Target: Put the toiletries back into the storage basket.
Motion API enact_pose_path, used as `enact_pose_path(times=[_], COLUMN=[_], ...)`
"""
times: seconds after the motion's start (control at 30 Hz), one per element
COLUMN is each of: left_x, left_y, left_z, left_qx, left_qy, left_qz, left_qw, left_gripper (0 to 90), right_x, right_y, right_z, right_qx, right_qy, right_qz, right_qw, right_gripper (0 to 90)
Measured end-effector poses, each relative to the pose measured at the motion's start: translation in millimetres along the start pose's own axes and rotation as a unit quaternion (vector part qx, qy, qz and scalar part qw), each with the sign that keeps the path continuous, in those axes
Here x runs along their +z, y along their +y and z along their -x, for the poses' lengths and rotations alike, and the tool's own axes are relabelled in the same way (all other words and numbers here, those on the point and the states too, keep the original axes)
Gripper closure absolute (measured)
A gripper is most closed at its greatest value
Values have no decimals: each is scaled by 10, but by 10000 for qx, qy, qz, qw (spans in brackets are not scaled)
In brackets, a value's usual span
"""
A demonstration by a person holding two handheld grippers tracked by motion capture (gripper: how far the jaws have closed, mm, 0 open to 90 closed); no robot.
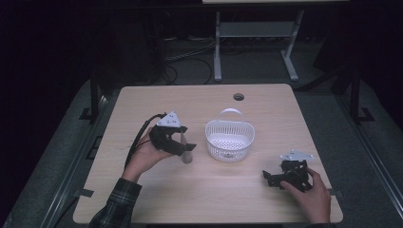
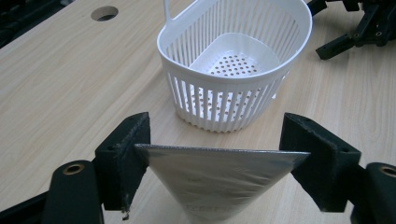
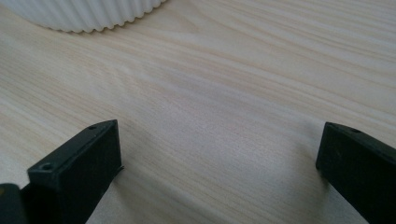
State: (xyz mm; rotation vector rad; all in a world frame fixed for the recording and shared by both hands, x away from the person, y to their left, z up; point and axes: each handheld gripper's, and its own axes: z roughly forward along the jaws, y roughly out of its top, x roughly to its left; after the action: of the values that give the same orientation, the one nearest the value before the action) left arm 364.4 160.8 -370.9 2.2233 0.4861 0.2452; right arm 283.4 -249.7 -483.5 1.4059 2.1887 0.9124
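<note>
- While its wide top edge spans the gap from one black pad to the other, a silvery pouch (image 2: pixel 219 179) is seen clamped in the left gripper (image 2: pixel 215 151); the pouch narrows downward from that edge toward the bottom of the left gripper view, and faint print on its face is too blurred to be read.
- In the high view, the same pouch (image 1: pixel 188 156) is seen hanging just below the jaws of the left gripper (image 1: pixel 183 141), with its lower end close to the table (image 1: pixel 157 199); whether it touches the wood cannot be told.
- Straight ahead of the left gripper's jaws, near but apart from the pouch, a white slotted basket (image 2: pixel 236 70) is seen standing upright on the table, its perforated floor bare and its thin handle raised at the far rim.
- Beyond the basket, as seen from the left gripper, the right gripper (image 1: pixel 275 178) is held low over the table by the person's right hand (image 1: pixel 309 194).
- Its jaws are seen standing wide apart in the right gripper view, with bare wood between them and the ribbed wall of the basket (image 3: pixel 84 14) well ahead of them.
- A round cable hole (image 1: pixel 238 97) is seen in the table beyond the basket.
</note>
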Motion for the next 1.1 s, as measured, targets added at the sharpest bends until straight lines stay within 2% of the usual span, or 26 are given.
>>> enact_pose_path(times=[0.13, 0.57, 1.1], left_x=[1, 0, -20], left_y=[-3, -5, 34], left_z=[-10, -8, -1], left_qx=[-16, 54, -125], left_qy=[-3, -109, -223], left_qz=[18, 37, 102], left_qw=[10000, 9999, 9996], left_gripper=[284, 295, 296], right_x=[0, 0, 0], right_y=[0, 0, 0], right_z=[0, 0, 0], right_qx=[-2, -1, -1], right_qy=[0, 1, 7], right_qz=[0, 0, 0], right_qw=[10000, 10000, 10000], right_gripper=[0, 0, 0])
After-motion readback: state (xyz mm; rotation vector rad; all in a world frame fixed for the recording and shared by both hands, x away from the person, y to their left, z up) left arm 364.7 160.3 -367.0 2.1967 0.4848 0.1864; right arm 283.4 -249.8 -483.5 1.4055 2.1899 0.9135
